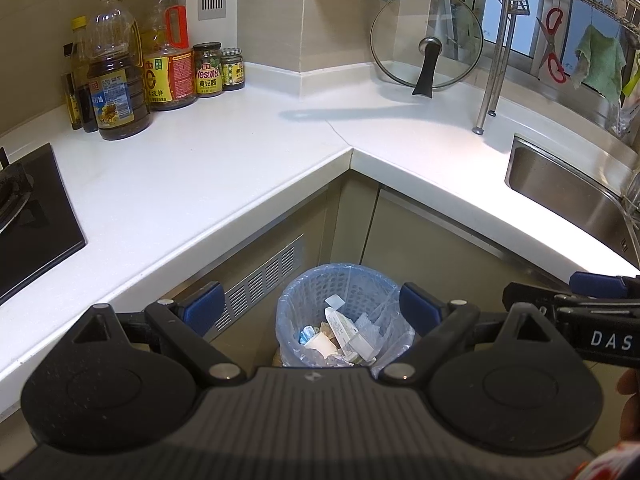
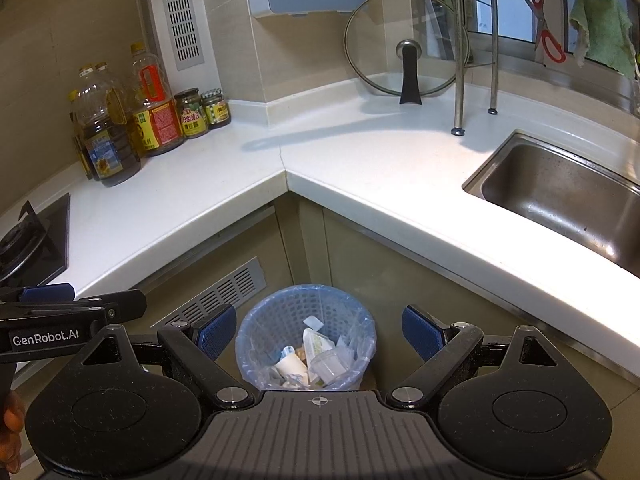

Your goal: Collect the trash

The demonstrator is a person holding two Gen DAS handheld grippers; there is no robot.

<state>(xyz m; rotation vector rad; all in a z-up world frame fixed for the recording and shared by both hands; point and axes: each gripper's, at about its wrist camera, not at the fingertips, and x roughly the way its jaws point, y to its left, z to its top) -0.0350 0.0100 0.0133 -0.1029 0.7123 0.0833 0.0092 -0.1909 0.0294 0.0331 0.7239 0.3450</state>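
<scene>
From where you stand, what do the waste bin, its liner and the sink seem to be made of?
Waste bin: probably plastic, pale and matte, its wall a moulded lattice of small holes.
Liner: thin bluish plastic film, translucent; it wrinkles and folds over the rim.
Sink: most likely stainless steel, brushed grey, with soft bright reflections on its walls.

We see a bright, sharp kitchen. Light glares off the white desk along its front edge by the sink. The lid throws a long soft shadow leftward. Fisheye bends the desk edges and darkens the corners; the cabinets beneath lie dimmer.
</scene>
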